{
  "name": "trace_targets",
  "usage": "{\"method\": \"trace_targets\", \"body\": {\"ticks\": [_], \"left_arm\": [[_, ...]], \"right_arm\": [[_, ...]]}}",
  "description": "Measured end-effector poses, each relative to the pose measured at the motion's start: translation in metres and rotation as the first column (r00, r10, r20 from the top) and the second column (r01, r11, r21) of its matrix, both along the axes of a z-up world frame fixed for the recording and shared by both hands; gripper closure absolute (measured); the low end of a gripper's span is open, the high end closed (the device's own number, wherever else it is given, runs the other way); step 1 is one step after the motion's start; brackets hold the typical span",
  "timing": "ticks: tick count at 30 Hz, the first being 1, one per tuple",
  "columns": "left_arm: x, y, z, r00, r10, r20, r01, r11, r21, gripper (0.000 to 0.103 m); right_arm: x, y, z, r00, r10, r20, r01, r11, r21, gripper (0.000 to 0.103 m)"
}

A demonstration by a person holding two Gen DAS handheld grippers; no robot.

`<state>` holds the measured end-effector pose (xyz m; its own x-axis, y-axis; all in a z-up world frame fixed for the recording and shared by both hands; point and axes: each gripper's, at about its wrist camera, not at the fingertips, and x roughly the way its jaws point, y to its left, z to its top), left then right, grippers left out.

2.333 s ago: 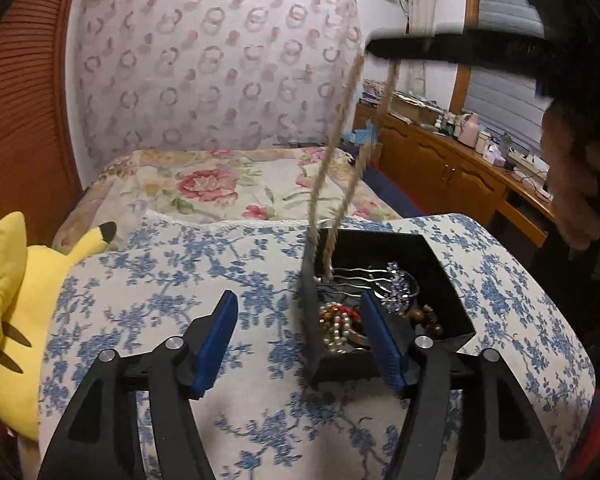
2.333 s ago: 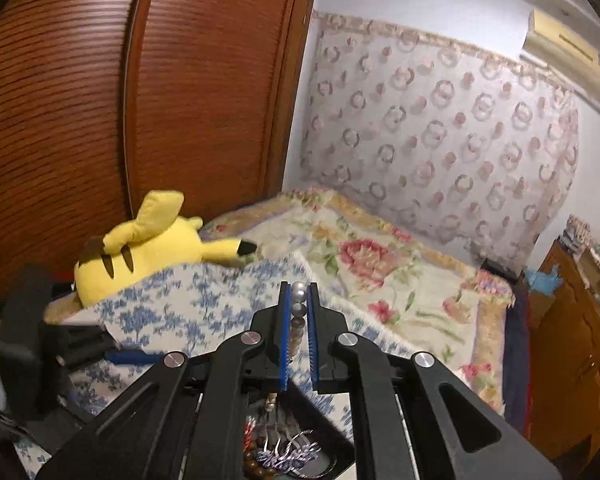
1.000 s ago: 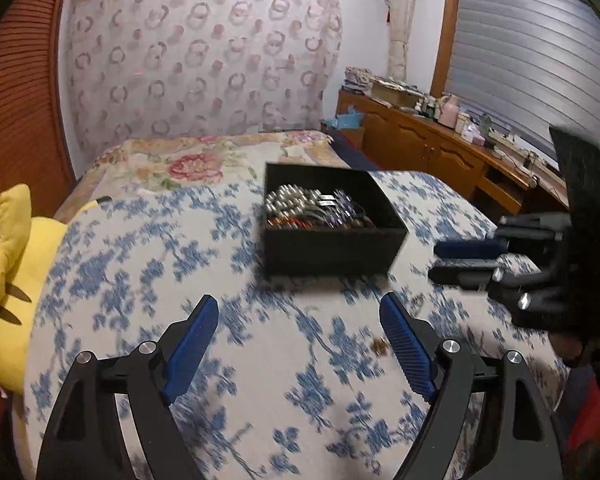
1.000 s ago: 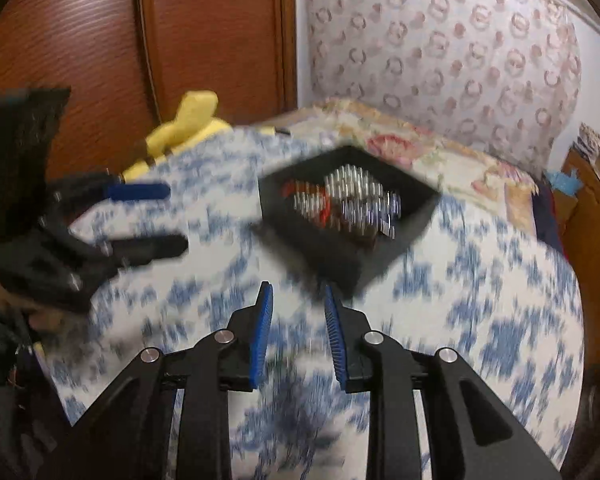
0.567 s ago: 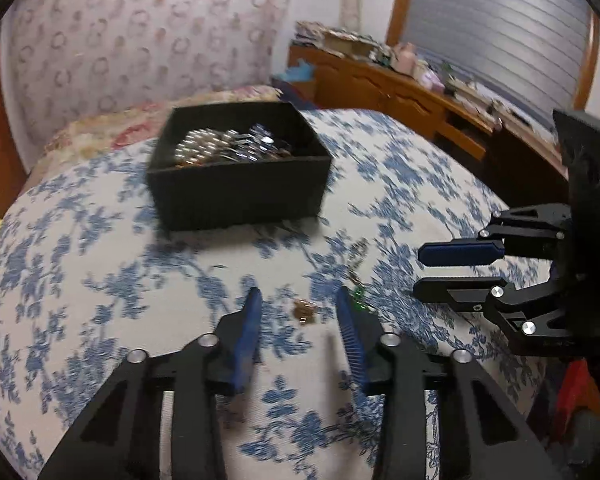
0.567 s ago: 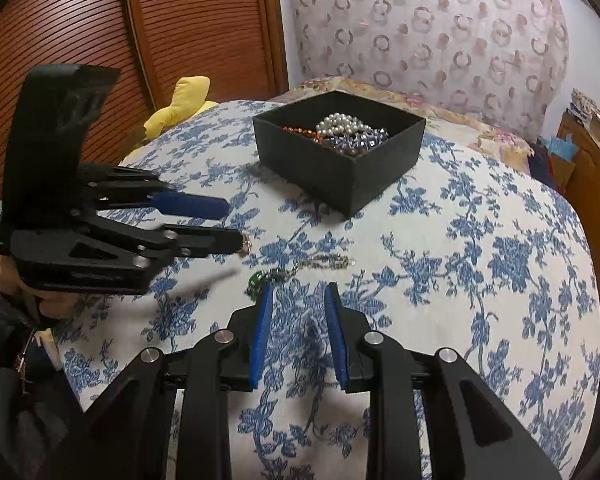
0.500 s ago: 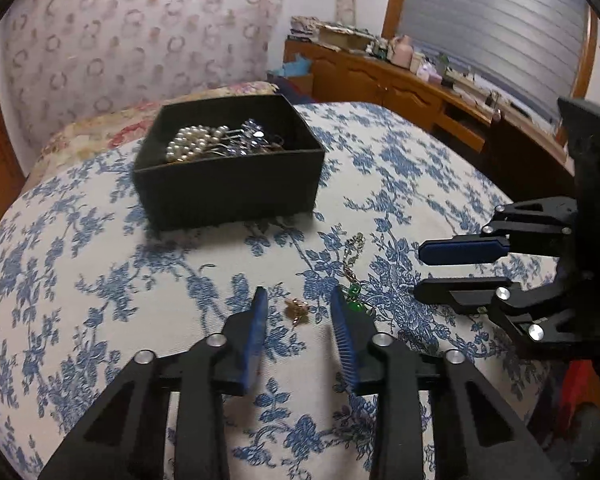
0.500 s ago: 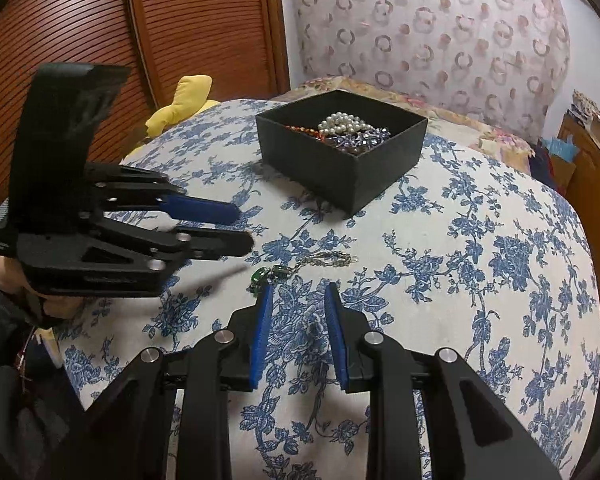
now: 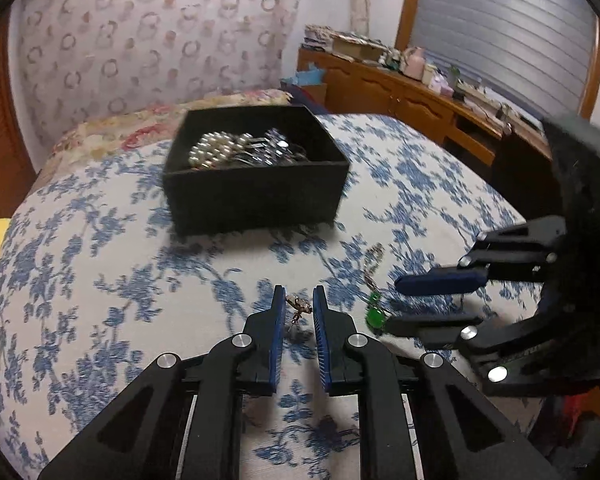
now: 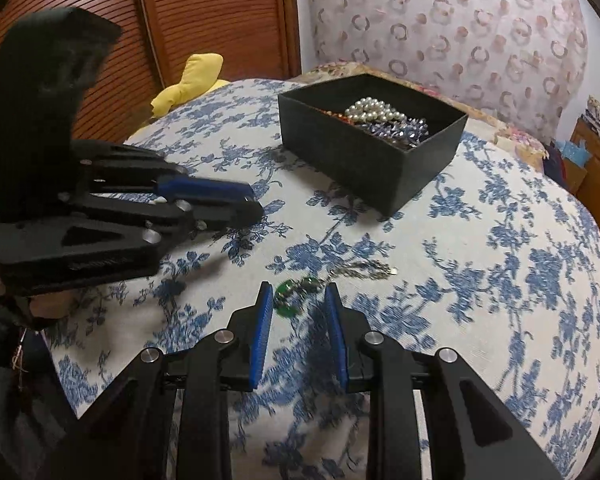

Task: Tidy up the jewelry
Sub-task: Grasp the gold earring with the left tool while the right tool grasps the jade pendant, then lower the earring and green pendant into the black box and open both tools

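A black box [image 9: 256, 196] [image 10: 364, 164] holding pearls and other jewelry stands on the blue-flowered cloth [image 9: 80, 280]. A small gold earring [image 9: 299, 307] lies on the cloth between the tips of my left gripper [image 9: 298, 306] [image 10: 258, 204]; its jaws are closing, with a narrow gap still showing. A necklace with a green pendant [image 10: 287, 293] [image 9: 374, 316] and thin chain [image 10: 360, 270] lies just right of it. My right gripper [image 10: 298, 300] [image 9: 392, 304] is open and low over the cloth, the pendant between its fingertips, untouched.
A yellow plush toy [image 10: 192, 80] sits at the cloth's far left edge by the wooden slatted door [image 10: 204, 12]. A bed with a floral cover [image 9: 140, 120] lies behind the box. A cluttered wooden dresser [image 9: 400, 88] runs along the right wall.
My left gripper dropped toward the cloth and its jaws narrowed from wide apart to a slim gap around the earring. The right gripper sank closer to the green pendant.
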<state>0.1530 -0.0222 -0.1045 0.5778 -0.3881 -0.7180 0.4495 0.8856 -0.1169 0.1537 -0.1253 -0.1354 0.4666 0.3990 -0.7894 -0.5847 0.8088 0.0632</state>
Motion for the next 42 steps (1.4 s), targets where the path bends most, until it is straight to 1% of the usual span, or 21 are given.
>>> {"method": "trace_targets", "body": {"ticks": [7, 10, 11, 12, 17, 21, 25, 29, 33, 38, 42], "left_arm": [[0.0, 0.016, 0.01, 0.998, 0.049, 0.026, -0.049, 0.998, -0.031, 0.09], [0.001, 0.019, 0.012, 0.998, 0.058, 0.032, -0.057, 0.998, -0.036, 0.09], [0.001, 0.02, 0.013, 0.998, 0.061, 0.034, -0.06, 0.997, -0.038, 0.09], [0.002, 0.02, 0.013, 0.997, 0.063, 0.035, -0.062, 0.997, -0.04, 0.09], [0.003, 0.021, 0.018, 0.996, 0.072, 0.051, -0.07, 0.997, -0.041, 0.09], [0.008, 0.024, 0.028, 0.994, 0.08, 0.068, -0.077, 0.996, -0.05, 0.09], [0.016, 0.023, 0.042, 0.992, 0.086, 0.095, -0.081, 0.995, -0.058, 0.09], [0.027, 0.021, 0.053, 0.989, 0.089, 0.115, -0.083, 0.995, -0.056, 0.09], [0.035, 0.019, 0.06, 0.988, 0.092, 0.127, -0.086, 0.995, -0.05, 0.09], [0.045, 0.017, 0.062, 0.986, 0.099, 0.131, -0.094, 0.995, -0.042, 0.09], [0.052, 0.016, 0.062, 0.986, 0.102, 0.131, -0.097, 0.994, -0.045, 0.09]], "right_arm": [[0.008, 0.01, -0.005, 1.0, -0.025, -0.006, 0.025, 0.999, -0.023, 0.072], [0.006, 0.017, -0.006, 0.999, -0.018, 0.027, 0.02, 0.998, -0.066, 0.072], [0.006, 0.018, -0.006, 0.999, -0.019, 0.03, 0.021, 0.997, -0.07, 0.078], [0.006, 0.017, -0.006, 0.999, -0.019, 0.029, 0.02, 0.998, -0.067, 0.082], [0.004, 0.014, -0.004, 0.999, -0.015, 0.046, 0.017, 0.998, -0.059, 0.083], [0.003, 0.005, 0.016, 0.996, -0.026, 0.081, 0.027, 1.0, -0.01, 0.083], [0.007, -0.005, 0.048, 0.99, -0.037, 0.137, 0.033, 0.999, 0.031, 0.083], [0.019, -0.011, 0.083, 0.979, -0.045, 0.197, 0.033, 0.997, 0.067, 0.083], [0.037, -0.013, 0.108, 0.973, -0.045, 0.225, 0.022, 0.994, 0.103, 0.083], [0.058, -0.013, 0.121, 0.97, -0.046, 0.237, 0.018, 0.993, 0.117, 0.083], [0.068, -0.008, 0.117, 0.97, -0.042, 0.239, 0.022, 0.996, 0.085, 0.083]]}}
